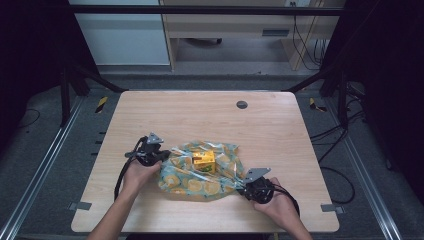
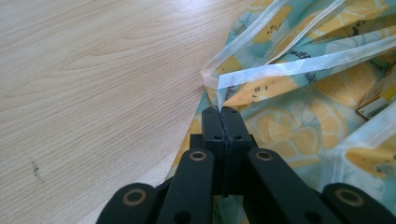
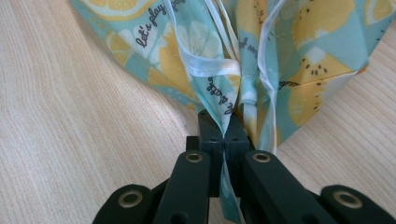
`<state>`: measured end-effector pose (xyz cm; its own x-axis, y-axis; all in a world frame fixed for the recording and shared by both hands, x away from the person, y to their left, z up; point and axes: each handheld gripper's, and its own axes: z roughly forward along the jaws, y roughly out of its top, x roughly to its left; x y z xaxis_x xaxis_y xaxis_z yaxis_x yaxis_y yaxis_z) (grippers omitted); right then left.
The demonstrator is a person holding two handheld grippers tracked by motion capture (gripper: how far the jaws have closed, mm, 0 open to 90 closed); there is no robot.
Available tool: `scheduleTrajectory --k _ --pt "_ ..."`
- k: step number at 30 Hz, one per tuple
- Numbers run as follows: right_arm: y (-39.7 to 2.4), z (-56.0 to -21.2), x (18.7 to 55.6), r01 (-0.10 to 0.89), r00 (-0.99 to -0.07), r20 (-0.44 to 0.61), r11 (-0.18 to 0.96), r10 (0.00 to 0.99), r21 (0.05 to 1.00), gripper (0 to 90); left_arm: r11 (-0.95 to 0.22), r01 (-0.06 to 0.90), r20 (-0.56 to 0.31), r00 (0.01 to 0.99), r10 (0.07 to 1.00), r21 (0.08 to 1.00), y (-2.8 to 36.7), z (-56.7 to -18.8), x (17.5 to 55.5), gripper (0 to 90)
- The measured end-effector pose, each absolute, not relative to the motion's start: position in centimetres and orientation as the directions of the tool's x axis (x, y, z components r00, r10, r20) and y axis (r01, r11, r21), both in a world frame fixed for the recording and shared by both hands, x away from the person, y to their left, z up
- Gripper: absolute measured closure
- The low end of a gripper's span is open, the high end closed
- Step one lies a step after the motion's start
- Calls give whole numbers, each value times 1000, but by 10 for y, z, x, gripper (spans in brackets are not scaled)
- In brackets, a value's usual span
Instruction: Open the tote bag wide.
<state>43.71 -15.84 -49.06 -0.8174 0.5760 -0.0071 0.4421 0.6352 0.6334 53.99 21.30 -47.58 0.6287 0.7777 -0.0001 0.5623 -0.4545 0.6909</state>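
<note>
Both grippers, L (image 2: 222, 111) & R (image 3: 223, 135), clamped on wrap (image 1: 200, 175) edges between jaws (box (image 1: 204, 161) centred), folding over not yet done.

The pale wooden table (image 1: 280, 130), centre of the high view, has a smooth matt grain finish. The turquoise lemon-print plastic sheet (image 1: 200, 177) at lower centre looks thin and glossy, with translucent white hems. The small yellow box (image 1: 204, 161) on it looks like printed card. The black gripper jaws are matt plastic.
</note>
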Motion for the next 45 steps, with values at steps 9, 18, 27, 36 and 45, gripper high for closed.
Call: scheduleTrajectory --k 9,18,27,36,45 --pt "-159 -488 435 421 -815 -12 608 579 673 795 -419 549 -28 630 776 723 219 -475 532 827" --pt "-150 -466 433 332 -803 -86 562 590 757 289 -360 454 -10 632 775 815 220 -448 509 413" --pt "-144 -435 433 290 -794 -91 506 601 812 125 -329 376 12 644 765 866 212 -411 498 197" --pt "-174 -418 436 272 -726 -110 429 679 861 65 -294 381 33 561 827 877 238 -398 484 141" --pt "-230 -448 450 434 -460 -39 263 887 862 86 -277 486 12 480 877 829 293 -453 451 93"
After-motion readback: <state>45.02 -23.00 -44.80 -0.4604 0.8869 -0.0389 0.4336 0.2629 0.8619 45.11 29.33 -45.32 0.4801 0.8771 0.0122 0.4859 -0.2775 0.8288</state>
